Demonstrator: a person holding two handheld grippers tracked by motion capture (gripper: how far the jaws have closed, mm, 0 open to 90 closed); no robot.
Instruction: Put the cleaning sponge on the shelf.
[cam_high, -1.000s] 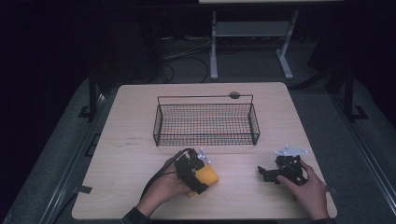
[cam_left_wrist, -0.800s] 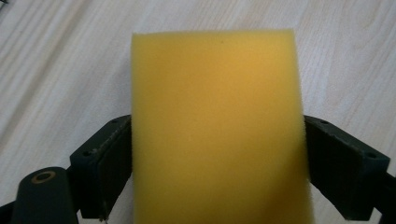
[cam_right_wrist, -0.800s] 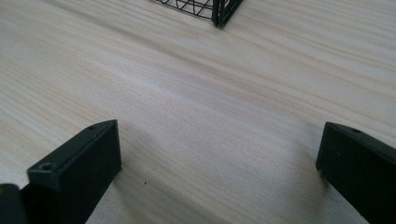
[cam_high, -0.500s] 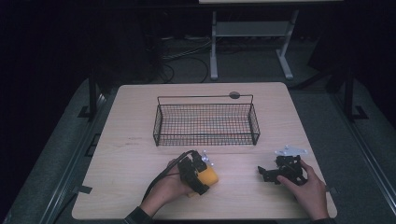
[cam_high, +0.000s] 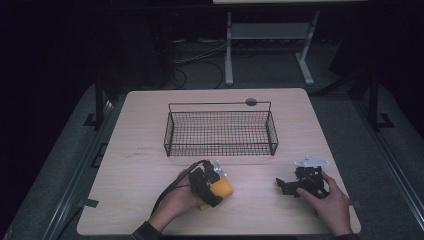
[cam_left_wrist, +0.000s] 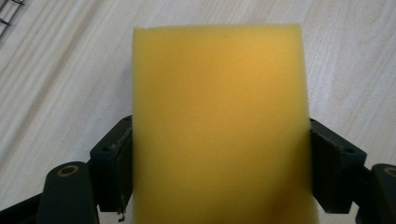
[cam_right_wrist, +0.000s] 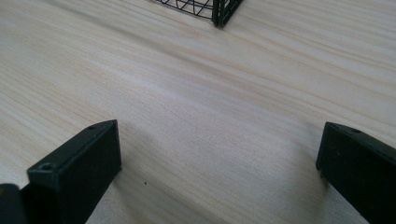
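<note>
A yellow sponge (cam_left_wrist: 219, 121) is clamped between the left gripper (cam_high: 212, 184) jaws near the wire basket (cam_high: 220, 148). The right gripper (cam_high: 286, 186) is held with jaws wide apart above the table (cam_high: 140, 125).

A yellow sponge (cam_high: 220, 189) sits low in the frame of the high view, a little left of centre, a soft foam block with squared edges and a fine, even surface. In the left gripper view the sponge (cam_left_wrist: 219, 121) fills the middle of the frame, its flat top edge near the upper border, its sides pressed between two black jaws above pale wood.
</note>
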